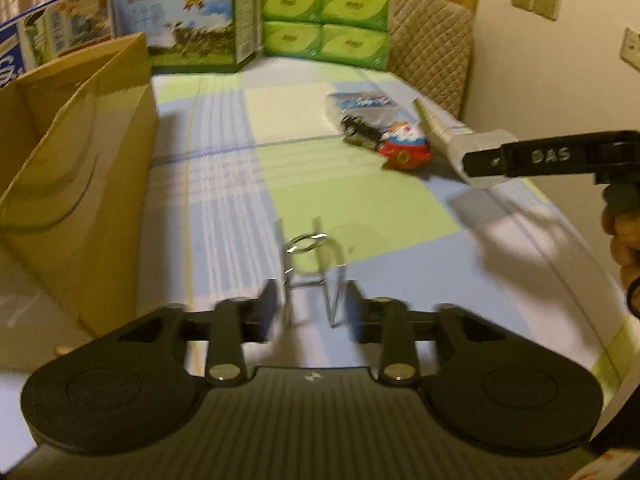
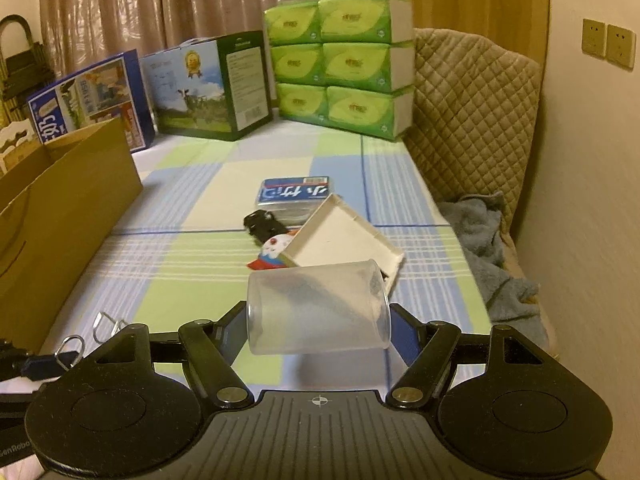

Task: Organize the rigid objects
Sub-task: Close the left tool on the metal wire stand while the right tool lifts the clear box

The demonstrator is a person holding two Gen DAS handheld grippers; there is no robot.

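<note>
Right tool [image 2: 318,326] grips a frosted plastic cup [image 2: 318,306] sideways above the bed [image 2: 192,268], likely bound for the cardboard box [image 2: 68,208]; left tool [image 1: 311,310] straddles a wire rack [image 1: 314,276], pads apparently clear.

Back of the checked tablecloth [image 2: 192,248], a stack of green tissue packs [image 2: 340,64] stands beside a green cow-print carton [image 2: 208,88], then a blue carton [image 2: 88,96] further left. Pink curtains [image 2: 160,4] hang behind, a quilted chair [image 2: 472,120] sits right, a grey towel [image 2: 492,248] crumpled beside it.
</note>
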